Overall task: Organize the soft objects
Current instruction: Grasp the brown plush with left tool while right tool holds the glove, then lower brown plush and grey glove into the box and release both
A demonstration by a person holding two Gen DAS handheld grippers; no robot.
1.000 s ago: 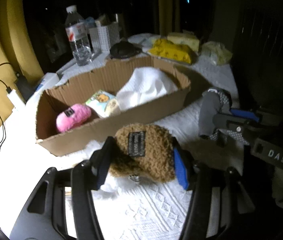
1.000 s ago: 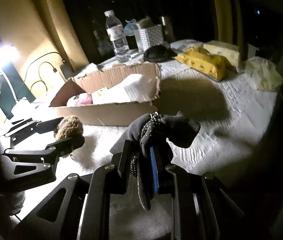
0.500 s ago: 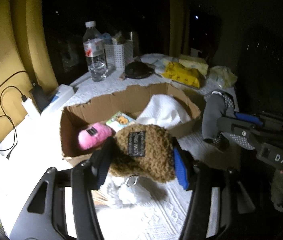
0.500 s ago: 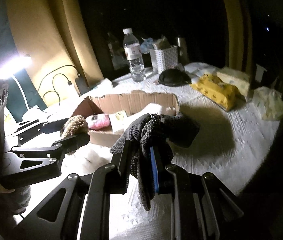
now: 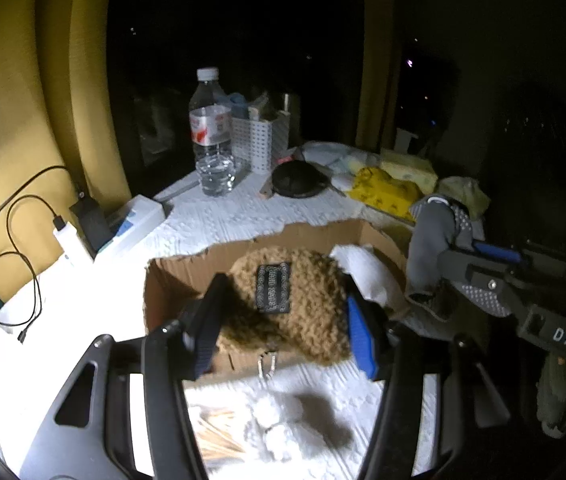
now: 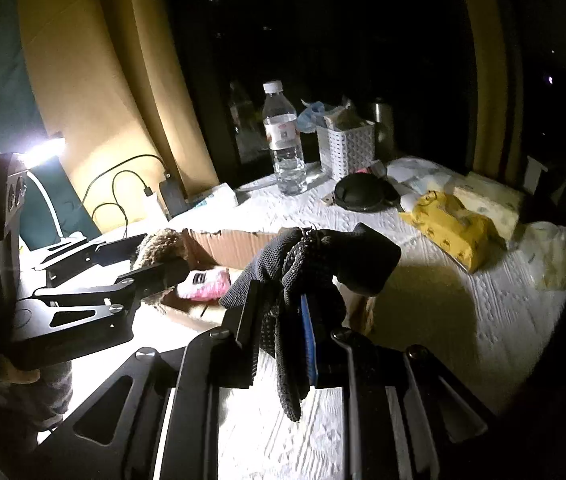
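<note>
While the left gripper (image 5: 283, 316) clamps a brown fuzzy pouch (image 5: 287, 300) above the near wall of the cardboard box (image 5: 171, 284), white cloth (image 5: 363, 268) lies inside. Seen from the right wrist, the right gripper (image 6: 283, 320) pinches a dark knit glove (image 6: 315, 256) over the box, where a pink plush (image 6: 203, 282) rests.

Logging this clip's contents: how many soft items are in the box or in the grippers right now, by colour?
Brown: 1, fuzzy pouch in left gripper
Dark grey: 1, knit glove in right gripper
Pink: 1, plush in cardboard box
White: 1, cloth in box
Total: 4
</note>
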